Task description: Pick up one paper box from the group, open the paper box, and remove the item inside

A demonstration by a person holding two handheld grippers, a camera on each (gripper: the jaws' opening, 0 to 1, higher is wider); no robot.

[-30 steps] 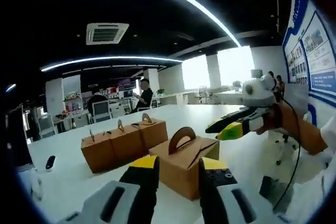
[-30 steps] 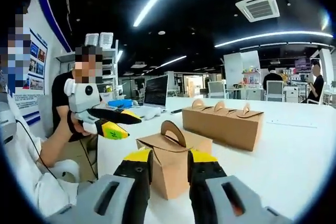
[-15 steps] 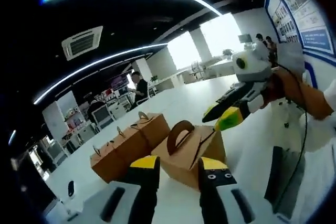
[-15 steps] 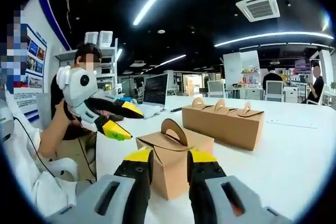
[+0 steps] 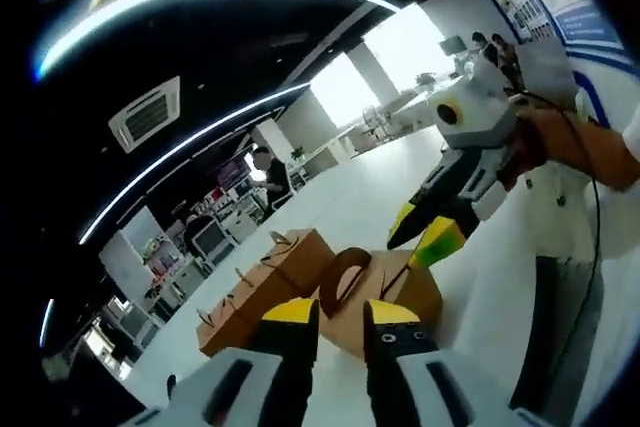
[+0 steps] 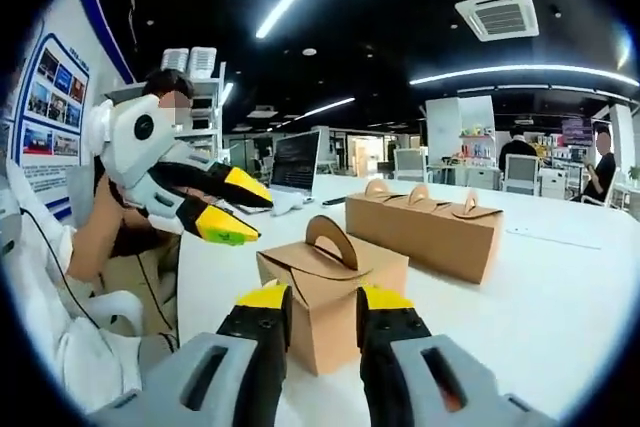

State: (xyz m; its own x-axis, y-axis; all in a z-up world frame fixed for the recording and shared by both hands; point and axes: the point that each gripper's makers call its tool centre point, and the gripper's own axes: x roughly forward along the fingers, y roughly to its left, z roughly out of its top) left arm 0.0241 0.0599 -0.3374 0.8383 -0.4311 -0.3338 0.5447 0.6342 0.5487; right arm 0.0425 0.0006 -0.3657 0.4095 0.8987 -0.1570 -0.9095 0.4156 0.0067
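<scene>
White table (image 6: 560,277) holds a lone paper box (image 6: 330,292) near three grouped boxes (image 6: 425,232), both hand-held grippers parted.

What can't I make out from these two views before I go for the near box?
- Contents of the single paper box: flaps closed, in both views.
- Its lower front, right gripper view: hidden behind the right tool.
- Its near side, left gripper view: covered by the left tool.
- Row of joined boxes, left gripper view: small and warped, closures unreadable.
- Wall posters: text too small.
</scene>
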